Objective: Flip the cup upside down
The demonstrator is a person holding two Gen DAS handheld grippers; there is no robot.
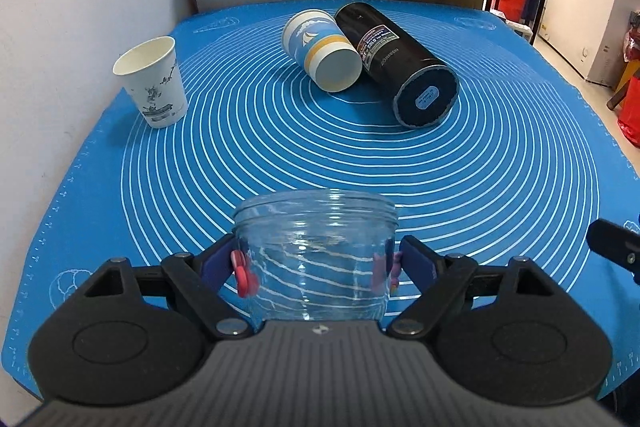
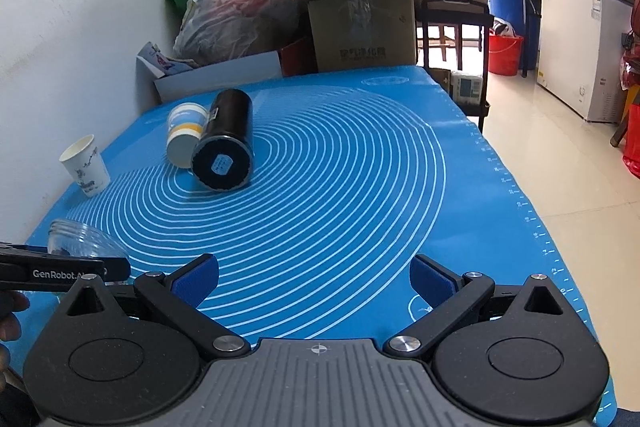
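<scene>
My left gripper (image 1: 316,267) is shut on a clear glass cup (image 1: 316,251), its blue pads pressing both sides. The cup's threaded rim points away from the camera. It shows at the left edge of the right wrist view (image 2: 80,239), tilted, beside the left gripper's black finger (image 2: 60,273). My right gripper (image 2: 314,283) is open and empty above the near part of the blue mat (image 2: 360,187).
A white paper cup (image 1: 154,83) stands upright at the mat's left edge near the wall. A blue-and-white paper cup (image 1: 320,51) and a black tumbler (image 1: 400,67) lie on their sides mid-mat. Boxes and bags crowd behind the table; open floor lies to the right.
</scene>
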